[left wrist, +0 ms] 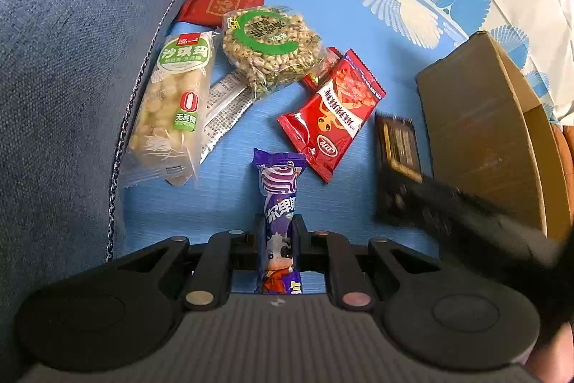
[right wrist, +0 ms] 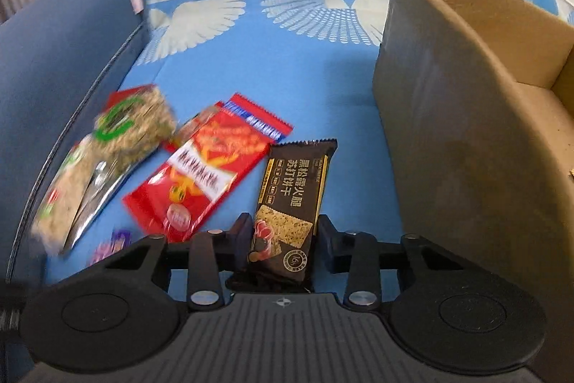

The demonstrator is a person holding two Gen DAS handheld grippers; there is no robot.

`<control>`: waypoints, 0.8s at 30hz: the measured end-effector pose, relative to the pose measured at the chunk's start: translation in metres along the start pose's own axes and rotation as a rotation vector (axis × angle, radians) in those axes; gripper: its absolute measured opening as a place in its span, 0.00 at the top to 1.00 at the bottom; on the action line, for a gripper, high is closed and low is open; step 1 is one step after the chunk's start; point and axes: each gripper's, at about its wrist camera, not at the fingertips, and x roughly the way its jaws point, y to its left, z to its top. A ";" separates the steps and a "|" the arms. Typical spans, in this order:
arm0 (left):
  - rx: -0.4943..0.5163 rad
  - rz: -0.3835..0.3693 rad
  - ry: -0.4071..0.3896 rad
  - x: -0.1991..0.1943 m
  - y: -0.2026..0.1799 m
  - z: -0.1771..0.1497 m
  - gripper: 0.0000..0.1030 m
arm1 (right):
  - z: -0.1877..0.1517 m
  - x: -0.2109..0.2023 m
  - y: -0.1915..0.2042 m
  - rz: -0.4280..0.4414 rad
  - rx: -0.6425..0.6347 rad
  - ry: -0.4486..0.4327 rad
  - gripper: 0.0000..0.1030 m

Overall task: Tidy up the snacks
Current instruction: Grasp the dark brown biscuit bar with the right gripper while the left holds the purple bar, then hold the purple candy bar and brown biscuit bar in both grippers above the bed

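Currently, the left tool (left wrist: 279,232) is narrow and clamps a purple candy packet (left wrist: 280,203) between its fingers, the packet's far end lying on the blue sheet (left wrist: 323,24) of the bed. The right tool (right wrist: 283,232) has its fingers on both sides of a black cracker packet (right wrist: 292,196); the left finger touches the wrapper, while contact at the right finger cannot be confirmed. No earlier view is available to compare. A cardboard box (right wrist: 448,131) stands open just beside this packet, toward the right edge of the bed. A red snack packet (left wrist: 332,117) lies between the purple and black packets. Toward the left edge, against the blue cushion (left wrist: 71,60), lie a long puffed-rice bar (left wrist: 172,106), a round grain cake (left wrist: 269,45) partly over a silver wrapper (left wrist: 226,110), and a dark red packet (left wrist: 215,4) behind them.
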 end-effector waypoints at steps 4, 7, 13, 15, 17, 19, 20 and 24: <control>-0.005 0.000 -0.005 -0.001 -0.001 -0.001 0.85 | -0.021 -0.034 0.008 0.056 -0.105 -0.006 0.62; -0.001 0.000 -0.005 -0.003 -0.002 -0.002 0.85 | -0.040 -0.066 0.013 0.118 -0.188 -0.007 0.62; 0.031 -0.028 -0.023 -0.013 -0.006 -0.007 0.85 | -0.095 -0.131 0.010 0.238 -0.317 -0.046 0.62; 0.054 -0.008 -0.029 -0.015 -0.010 -0.011 0.85 | -0.113 -0.138 0.001 0.243 -0.312 -0.057 0.62; 0.097 0.013 -0.035 -0.017 -0.018 -0.015 0.85 | -0.121 -0.134 -0.007 0.242 -0.258 -0.029 0.62; 0.160 0.019 -0.028 -0.016 -0.028 -0.020 0.85 | -0.120 -0.129 -0.012 0.256 -0.208 -0.019 0.62; 0.193 0.023 -0.019 -0.014 -0.033 -0.023 0.85 | -0.120 -0.127 -0.012 0.268 -0.204 -0.016 0.62; 0.318 0.073 0.009 -0.005 -0.052 -0.032 0.76 | -0.125 -0.115 -0.016 0.259 -0.215 0.024 0.61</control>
